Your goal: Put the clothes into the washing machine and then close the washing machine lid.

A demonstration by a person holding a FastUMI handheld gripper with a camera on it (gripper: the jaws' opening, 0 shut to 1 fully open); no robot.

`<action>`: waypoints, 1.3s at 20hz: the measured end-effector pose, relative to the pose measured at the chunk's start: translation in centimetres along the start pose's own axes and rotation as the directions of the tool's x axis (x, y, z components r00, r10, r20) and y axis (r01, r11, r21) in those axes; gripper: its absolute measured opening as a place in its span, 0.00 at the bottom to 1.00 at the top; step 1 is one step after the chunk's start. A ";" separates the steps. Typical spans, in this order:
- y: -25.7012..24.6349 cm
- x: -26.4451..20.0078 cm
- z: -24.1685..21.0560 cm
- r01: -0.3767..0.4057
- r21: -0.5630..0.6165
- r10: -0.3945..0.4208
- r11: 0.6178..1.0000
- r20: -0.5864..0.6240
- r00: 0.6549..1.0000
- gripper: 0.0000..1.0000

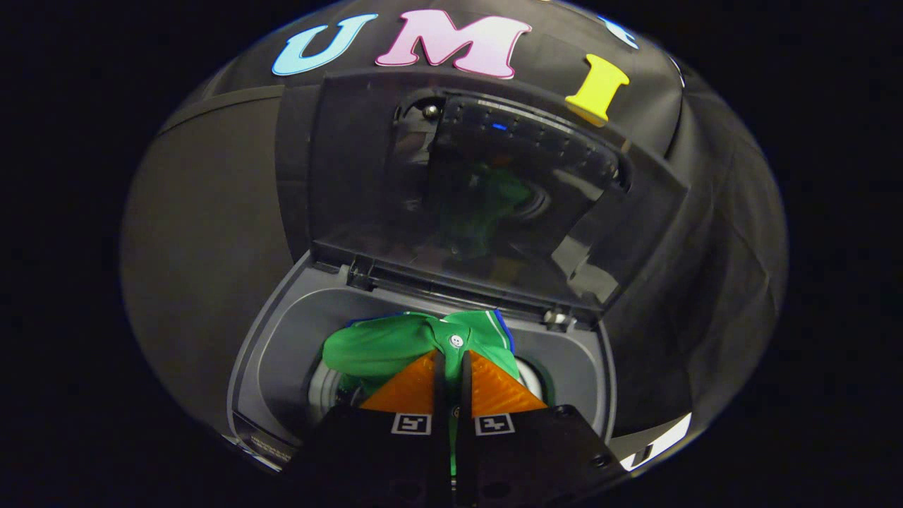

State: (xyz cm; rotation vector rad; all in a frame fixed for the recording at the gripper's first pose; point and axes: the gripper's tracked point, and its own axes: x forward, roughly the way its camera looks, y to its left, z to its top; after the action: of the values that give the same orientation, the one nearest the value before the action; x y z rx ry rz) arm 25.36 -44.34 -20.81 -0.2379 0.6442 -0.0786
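Note:
A grey top-loading washing machine (282,331) sits below me with its dark see-through lid (395,183) standing upright at the back. A green garment (388,346) with a white button and a blue edge hangs over the round drum opening (321,388), just ahead of my fingers. My gripper (451,356) is shut, with a fold of the green cloth pinched between its two fingers. The garment reflects faintly in the raised lid.
The grey rim of the tub surrounds the drum on all sides. The lid hinge (557,319) runs along the back edge of the opening. Black cloth walls stand behind and to both sides of the machine.

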 end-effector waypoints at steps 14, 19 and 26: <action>-0.5 4.5 -6.6 -0.021 0.027 0.026 0.999 -0.200 0.979 0.08; 0.0 5.2 -7.3 -0.039 0.035 0.046 0.999 -0.228 0.973 0.08; -0.7 6.3 -8.7 -0.027 0.028 0.034 0.999 -0.282 0.959 0.71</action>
State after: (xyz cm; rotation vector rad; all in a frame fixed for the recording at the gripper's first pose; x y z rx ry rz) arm 25.13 -47.59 -31.01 -0.1953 0.9310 -0.0915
